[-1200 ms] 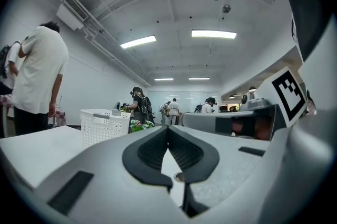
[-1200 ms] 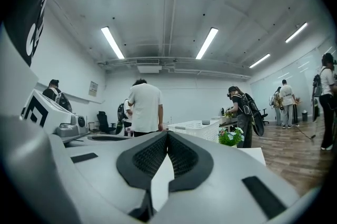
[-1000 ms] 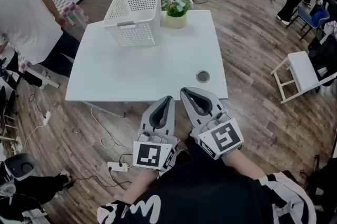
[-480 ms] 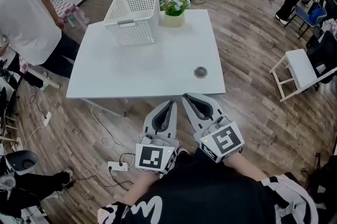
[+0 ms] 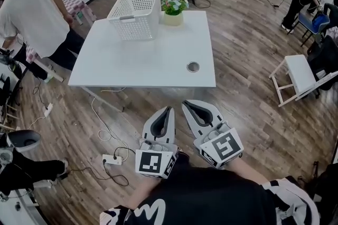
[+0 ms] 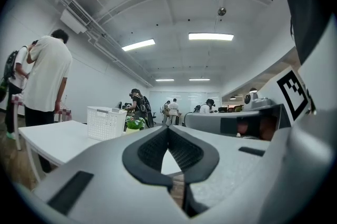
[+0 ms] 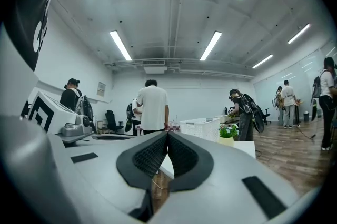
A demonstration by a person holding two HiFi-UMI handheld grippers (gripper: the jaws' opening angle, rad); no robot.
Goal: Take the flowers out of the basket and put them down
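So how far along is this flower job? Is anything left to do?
It looks finished. Done: the flowers stand in their pot on the table, beside the basket, not in it. In hand: nothing; the left gripper and right gripper are both shut and empty, held short of the table's near edge. Left: nothing that I can see.

left gripper [image 6: 168, 128]: matt grey plastic shell, black ribbed pads [image 6: 148, 153] lining jaws | right gripper [image 7: 167, 134]: same matt grey plastic, black ribbed lining | table [image 5: 142, 63] ahead of jaws: smooth matt white top | basket [image 5: 135, 11] farther ahead: white perforated plastic | floor [image 5: 248, 76] below jaws: grained wood planks, slight sheen
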